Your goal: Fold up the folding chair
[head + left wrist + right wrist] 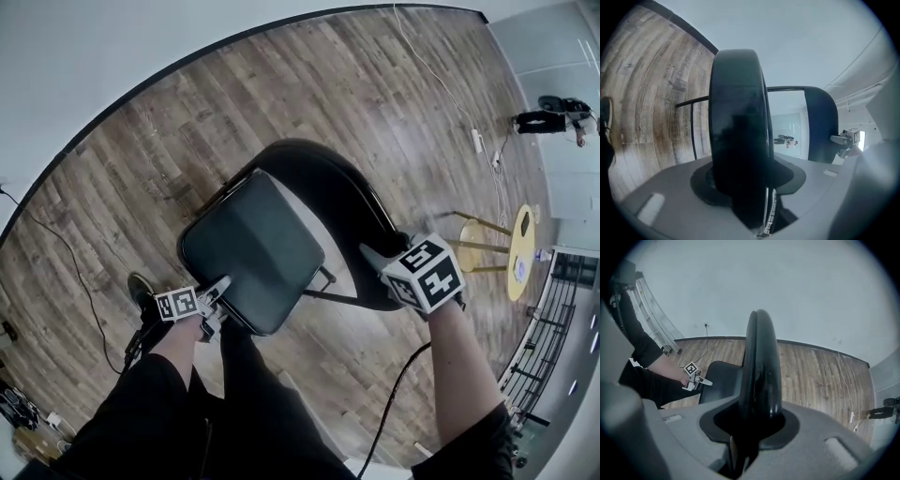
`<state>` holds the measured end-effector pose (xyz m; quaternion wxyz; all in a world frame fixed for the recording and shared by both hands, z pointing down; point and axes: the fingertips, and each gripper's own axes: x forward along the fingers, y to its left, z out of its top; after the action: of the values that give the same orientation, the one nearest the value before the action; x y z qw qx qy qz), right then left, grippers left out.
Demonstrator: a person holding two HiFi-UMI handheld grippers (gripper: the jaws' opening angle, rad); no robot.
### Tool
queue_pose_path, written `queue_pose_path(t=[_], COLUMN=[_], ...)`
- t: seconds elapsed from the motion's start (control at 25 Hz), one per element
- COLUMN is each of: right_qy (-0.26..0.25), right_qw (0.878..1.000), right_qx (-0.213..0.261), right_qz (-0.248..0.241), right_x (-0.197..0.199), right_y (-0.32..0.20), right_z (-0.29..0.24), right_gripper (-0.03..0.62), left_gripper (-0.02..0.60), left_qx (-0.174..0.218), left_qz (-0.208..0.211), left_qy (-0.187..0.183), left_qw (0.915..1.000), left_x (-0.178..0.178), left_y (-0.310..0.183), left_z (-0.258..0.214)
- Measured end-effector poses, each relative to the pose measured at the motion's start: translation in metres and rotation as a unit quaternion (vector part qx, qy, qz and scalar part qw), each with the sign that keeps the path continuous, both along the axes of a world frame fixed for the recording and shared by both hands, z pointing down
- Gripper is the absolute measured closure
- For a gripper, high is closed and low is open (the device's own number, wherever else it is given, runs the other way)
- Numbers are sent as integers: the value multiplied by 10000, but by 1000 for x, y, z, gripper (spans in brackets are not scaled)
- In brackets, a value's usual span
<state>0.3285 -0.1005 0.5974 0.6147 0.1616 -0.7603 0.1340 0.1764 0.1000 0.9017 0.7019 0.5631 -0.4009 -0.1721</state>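
Observation:
A black folding chair stands on the wood floor in front of me. Its padded seat [253, 246] is tilted, and the curved backrest [349, 202] rises behind it. My left gripper [215, 296] is shut on the front edge of the seat. In the left gripper view the seat [738, 124] fills the gap between the jaws, with the backrest [820, 123] beyond it. My right gripper [382, 260] points steeply down and is shut on the top of the backrest [761, 362]. The right gripper view also shows the seat [720, 377] and the left gripper [697, 379].
A yellow stool [514, 246] stands to the right of the chair. A white cable and power strip [478, 141] lie on the floor behind it. A metal railing [548, 328] runs along the right. A person [553, 117] is far off at the back right.

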Motion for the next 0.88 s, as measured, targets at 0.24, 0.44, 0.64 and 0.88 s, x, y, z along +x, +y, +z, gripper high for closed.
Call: queue_pose_path(t=[0.24, 0.44, 0.64, 0.88], right_qy=[29, 34, 58, 23], right_qw=[10000, 10000, 9999, 9999], right_qx=[57, 87, 113, 123], right_qz=[-23, -10, -46, 7], right_x=[-3, -7, -10, -20], right_y=[2, 6, 9, 19], right_z=[-5, -8, -10, -14], right_gripper=[499, 499, 500, 505], left_gripper=[370, 370, 371, 374], left_qx=[-111, -202, -284, -371], left_qz=[-31, -34, -38, -19], left_qy=[-98, -148, -189, -242], left_qw=[9999, 9997, 9994, 9990], left_x=[1, 3, 2, 2], left_y=[-6, -10, -13, -16], left_z=[-7, -13, -17, -22])
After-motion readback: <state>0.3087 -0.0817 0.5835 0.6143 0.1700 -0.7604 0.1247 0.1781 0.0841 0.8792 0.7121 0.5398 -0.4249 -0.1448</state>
